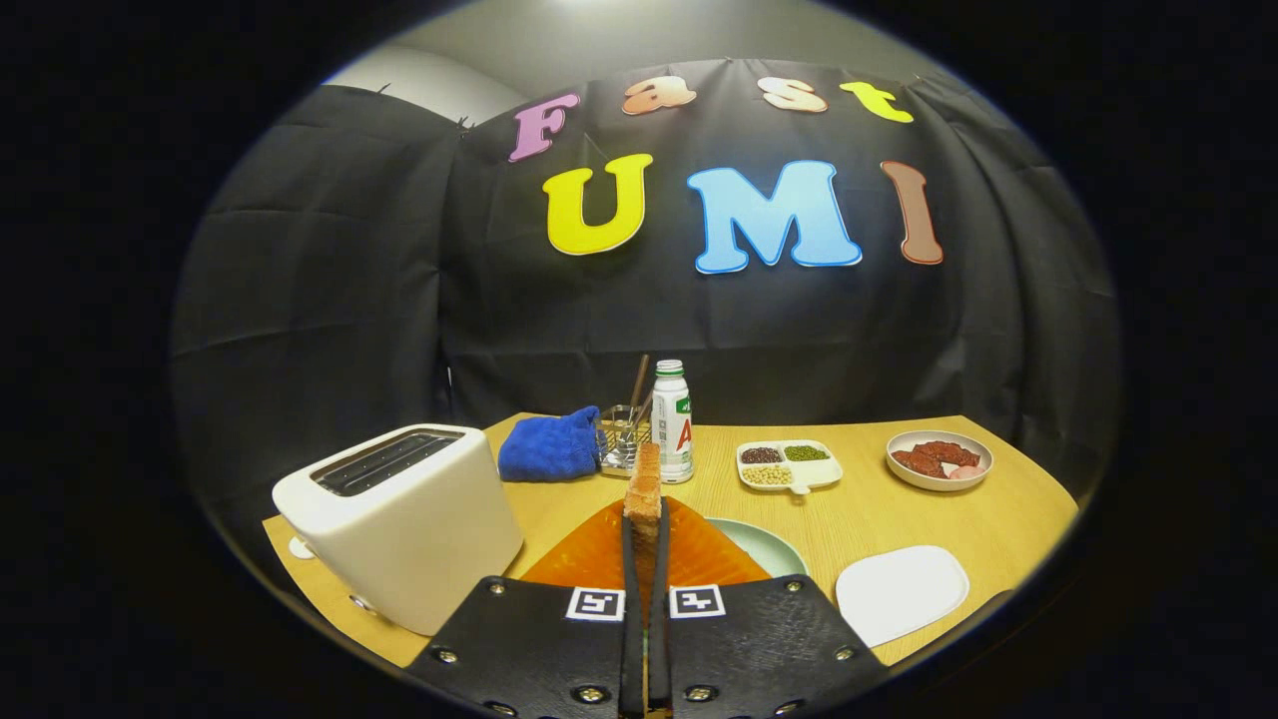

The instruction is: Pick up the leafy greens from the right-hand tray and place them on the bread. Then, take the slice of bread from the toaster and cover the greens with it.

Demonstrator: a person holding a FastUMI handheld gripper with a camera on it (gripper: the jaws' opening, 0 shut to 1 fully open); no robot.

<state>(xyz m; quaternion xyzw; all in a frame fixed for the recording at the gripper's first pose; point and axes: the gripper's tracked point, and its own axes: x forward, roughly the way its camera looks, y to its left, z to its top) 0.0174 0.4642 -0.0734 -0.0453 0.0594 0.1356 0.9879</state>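
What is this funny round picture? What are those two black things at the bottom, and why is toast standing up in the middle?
The picture comes from a small camera riding on a hand-held gripper, a tool with two fingers that a person squeezes to grab things. The camera looks forward along the fingers, so they poke in from below. Its lens bends everything round.

The fingers are pressed together on a slice of bread, held upright on its edge. That is the toast you see.

Below it are an orange mat and a pale green plate. The white toaster stands to the left on the wooden table. Farther back are a blue cloth, a bottle, a tray of beans and a bowl of reddish food. An empty white tray lies on the right.
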